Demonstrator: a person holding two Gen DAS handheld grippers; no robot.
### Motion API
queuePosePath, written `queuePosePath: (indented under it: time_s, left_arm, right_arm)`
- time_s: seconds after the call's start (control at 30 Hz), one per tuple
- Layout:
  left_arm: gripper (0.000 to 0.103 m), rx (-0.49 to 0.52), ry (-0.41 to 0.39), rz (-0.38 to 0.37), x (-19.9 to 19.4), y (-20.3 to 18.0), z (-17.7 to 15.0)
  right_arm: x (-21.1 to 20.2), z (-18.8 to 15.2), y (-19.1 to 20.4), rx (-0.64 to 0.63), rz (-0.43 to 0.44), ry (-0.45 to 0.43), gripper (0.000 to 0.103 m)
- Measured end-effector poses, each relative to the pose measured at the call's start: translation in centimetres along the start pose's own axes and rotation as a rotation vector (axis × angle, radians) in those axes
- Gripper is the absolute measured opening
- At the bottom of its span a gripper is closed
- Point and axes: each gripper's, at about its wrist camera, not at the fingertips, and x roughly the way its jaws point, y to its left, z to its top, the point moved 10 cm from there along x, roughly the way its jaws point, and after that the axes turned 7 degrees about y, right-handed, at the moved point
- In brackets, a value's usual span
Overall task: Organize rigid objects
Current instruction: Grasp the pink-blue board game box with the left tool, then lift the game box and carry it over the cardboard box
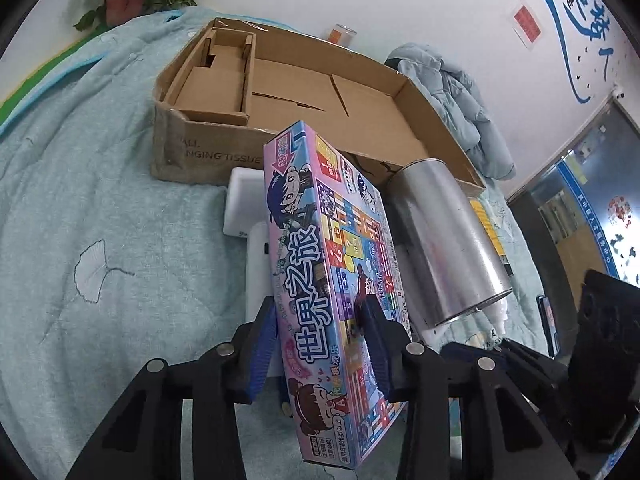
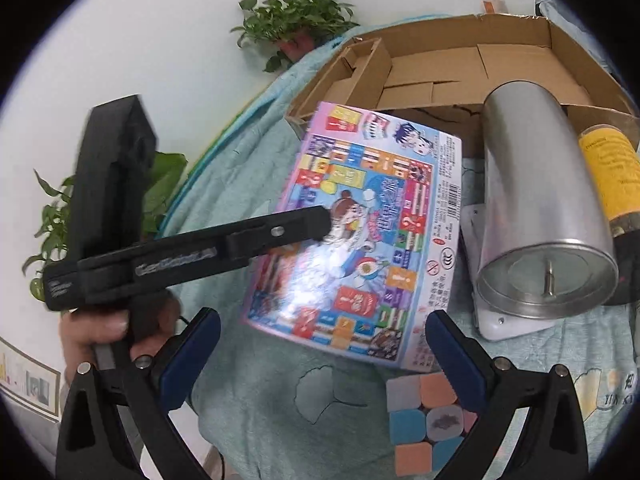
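My left gripper (image 1: 320, 320) is shut on a colourful board game box (image 1: 324, 272), holding it on edge above the blue blanket, just in front of the open cardboard box (image 1: 320, 96). The right wrist view shows the same game box (image 2: 360, 236) held up by the left gripper (image 2: 316, 224). My right gripper (image 2: 324, 344) is open and empty, low over the blanket. A puzzle cube (image 2: 428, 424) lies by its right finger. A silver metal can (image 1: 448, 240) lies on its side to the right, also seen in the right wrist view (image 2: 536, 208).
A white device (image 1: 248, 208) lies under the game box and can. A yellow-labelled jar (image 2: 608, 172) lies beside the can. A crumpled light jacket (image 1: 452, 96) sits behind the cardboard box (image 2: 460, 64). Potted plants (image 2: 296, 20) stand by the wall. The blanket (image 1: 80, 200) covers the surface.
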Motion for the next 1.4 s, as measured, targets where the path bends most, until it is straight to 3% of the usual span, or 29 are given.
queuePosePath:
  time_s: [0.13,0.4,0.43,0.5,0.53,0.67,0.73,0.77,0.8,0.87,1.0,1.13,1.17,1.3,1.4]
  left_arm:
    - [0.04,-0.016,-0.019,-0.042,-1.6,1.2,-1.1]
    - [0.042,-0.046,-0.027,-0.056,-3.6,3.6,-3.1]
    - [0.04,-0.054,-0.028,-0.04,-3.5,3.9,-3.2]
    - [0.019,-0.06,-0.009,0.062,-3.0,5.2,-3.7]
    - [0.017,-0.065,0.011,0.099,-2.5,6.0,-4.1]
    - [0.015,-0.11,0.019,0.057,-1.9,7.1,-4.7]
    - [0.022,-0.138,0.011,0.041,-1.9,7.6,-4.7]
    - [0.033,-0.152,0.009,0.042,-1.9,7.9,-4.7]
    - [0.05,-0.164,0.002,0.046,-2.0,8.4,-4.8]
    - [0.075,-0.181,-0.006,0.002,-2.0,8.5,-5.0]
    - [0.077,-0.245,0.014,-0.141,-1.4,8.5,-5.5]
    - [0.079,-0.253,0.023,-0.314,-1.9,6.6,-5.6]
    - [0.085,-0.252,0.019,-0.318,-1.9,6.7,-5.6]
    - [0.086,-0.311,0.073,-0.253,-0.2,7.8,-6.1]
    - [0.086,-0.345,0.084,-0.285,0.5,7.9,-6.5]
  right_arm:
    - [1.9,0.0,-0.3,0.037,-0.036,0.092,0.102]
    - [4.8,0.6,0.9,0.002,-0.071,0.139,0.101]
    - [5.0,0.9,1.2,-0.013,-0.077,0.138,0.099]
    - [5.6,1.0,1.7,-0.035,-0.089,0.141,0.093]
    - [6.2,1.0,1.9,-0.036,-0.085,0.156,0.09]
    - [8.0,-0.3,2.5,-0.05,-0.116,0.186,0.089]
    - [7.8,-0.1,2.8,-0.056,-0.125,0.17,0.089]
    - [7.6,0.0,3.0,-0.074,-0.148,0.162,0.089]
    - [7.4,0.2,3.3,-0.091,-0.168,0.152,0.088]
    - [6.3,0.7,3.5,-0.142,-0.227,0.12,0.087]
    - [4.5,1.5,3.9,-0.21,-0.31,0.07,0.078]
    - [4.2,1.3,3.9,-0.236,-0.279,0.099,0.068]
    - [4.5,1.4,4.0,-0.24,-0.278,0.101,0.068]
    - [4.8,1.2,4.2,-0.274,-0.295,0.098,0.068]
    - [4.5,1.0,4.1,-0.3,-0.312,0.091,0.067]
